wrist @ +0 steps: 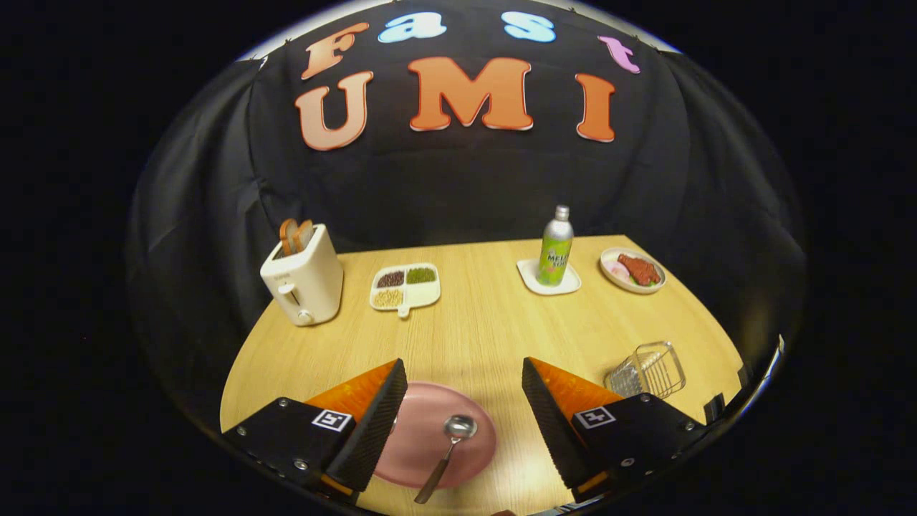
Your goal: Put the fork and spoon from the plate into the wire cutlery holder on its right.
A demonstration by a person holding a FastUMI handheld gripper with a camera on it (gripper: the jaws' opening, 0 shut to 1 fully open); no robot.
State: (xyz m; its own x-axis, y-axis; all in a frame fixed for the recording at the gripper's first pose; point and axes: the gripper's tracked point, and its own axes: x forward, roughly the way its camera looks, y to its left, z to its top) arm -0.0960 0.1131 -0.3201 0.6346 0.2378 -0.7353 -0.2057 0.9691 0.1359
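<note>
A pink plate [423, 448] lies on the wooden table, partly under my left finger. On it rests a metal spoon [448, 451], bowl pointing away from me, handle running off the plate's near rim. The fork is hidden or out of sight. My gripper [464, 383] hovers above the plate, open wide, with the spoon below and between the two orange-backed fingers [376, 423] and nothing held. The wire cutlery holder [648, 370] stands to the right of the plate, just beyond my right finger; I cannot tell whether anything is inside it.
Along the table's back stand a cream toaster [302, 279] with bread slices, a white divided dish [405, 287] of beans, a green bottle [556, 249] on a white coaster, and a plate of meat [633, 271]. Bare wood lies between these and the pink plate.
</note>
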